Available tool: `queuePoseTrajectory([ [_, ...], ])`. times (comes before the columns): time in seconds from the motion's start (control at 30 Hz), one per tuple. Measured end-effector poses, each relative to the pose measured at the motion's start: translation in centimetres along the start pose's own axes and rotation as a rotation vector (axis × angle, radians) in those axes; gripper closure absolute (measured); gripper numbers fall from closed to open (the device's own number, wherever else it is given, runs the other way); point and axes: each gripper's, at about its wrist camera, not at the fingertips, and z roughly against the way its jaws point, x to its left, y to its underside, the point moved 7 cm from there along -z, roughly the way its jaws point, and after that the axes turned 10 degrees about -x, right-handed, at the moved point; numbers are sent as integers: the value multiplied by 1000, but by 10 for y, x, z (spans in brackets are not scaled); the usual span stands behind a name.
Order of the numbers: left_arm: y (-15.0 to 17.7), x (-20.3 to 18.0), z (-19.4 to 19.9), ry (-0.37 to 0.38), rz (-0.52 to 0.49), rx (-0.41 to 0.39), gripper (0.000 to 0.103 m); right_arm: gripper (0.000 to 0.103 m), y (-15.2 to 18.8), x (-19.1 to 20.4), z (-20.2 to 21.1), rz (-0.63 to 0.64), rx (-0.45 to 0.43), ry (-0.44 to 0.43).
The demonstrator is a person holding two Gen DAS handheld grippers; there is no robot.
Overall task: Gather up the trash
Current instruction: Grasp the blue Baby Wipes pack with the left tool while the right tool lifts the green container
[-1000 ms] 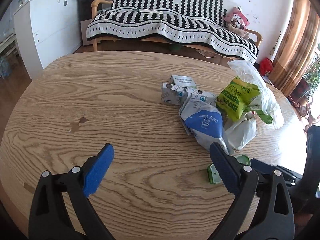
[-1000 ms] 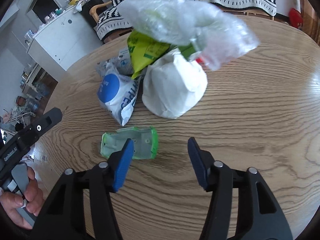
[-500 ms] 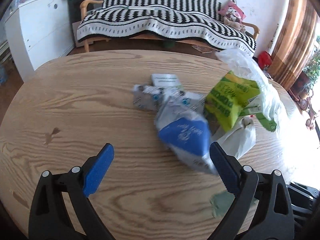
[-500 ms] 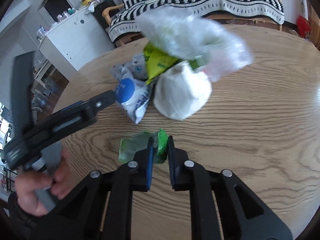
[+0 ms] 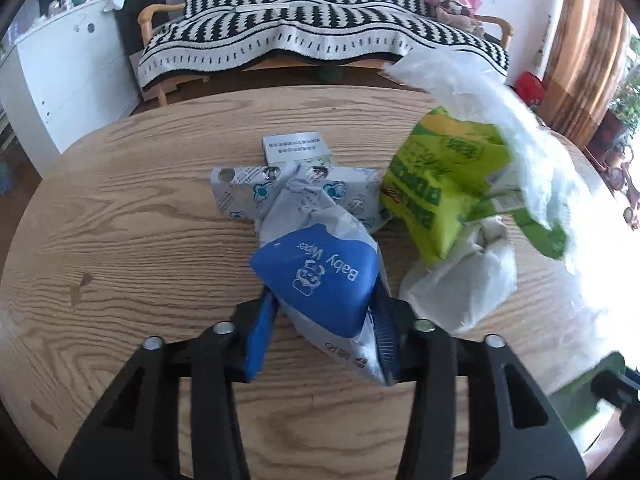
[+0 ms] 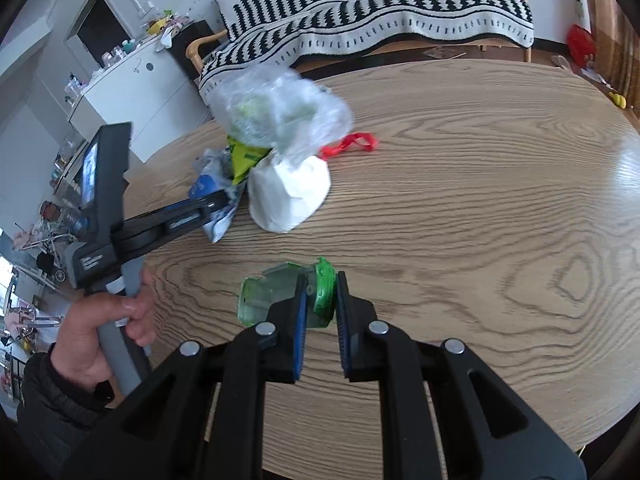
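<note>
Left tongs just narrowed onto the blue-and-white baby wipes pack, pads pressing both its sides, near the middle of the wooden worktop. Right tongs clamped narrow on the green plastic container — gripped at its ribbed end, nearer than the rest of the heap. Beyond the pack: flattened printed carton, lime-green snack bag, white bag — clear plastic bag draped over the right side.

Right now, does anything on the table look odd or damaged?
Only trash: the wipes pack in the left gripper is crumpled, and the green container pinched by the right gripper looks squashed. A dark stain marks the table.
</note>
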Motion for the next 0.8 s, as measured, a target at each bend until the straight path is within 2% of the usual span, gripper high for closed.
queuePoseTrajectory([
  [0.07, -2, 0, 12, -1, -16, -16, 67, 89, -1, -7, 6, -7, -9, 5],
  [0.27, -11, 7, 51, -11, 2, -89, 68, 89, -3, -34, 30, -35, -45, 26],
  [0.4, -15, -7, 72, 37, 9, -128, 68, 89, -3, -60, 50, -64, -71, 65],
  [0.57, -16, -65, 93, 119, -66, -178, 68, 89, 1, -112, 86, -119, -116, 153],
  [0.8, -7, -178, 124, 307, -175, -209, 68, 89, 25, -214, 162, -245, -195, 316],
])
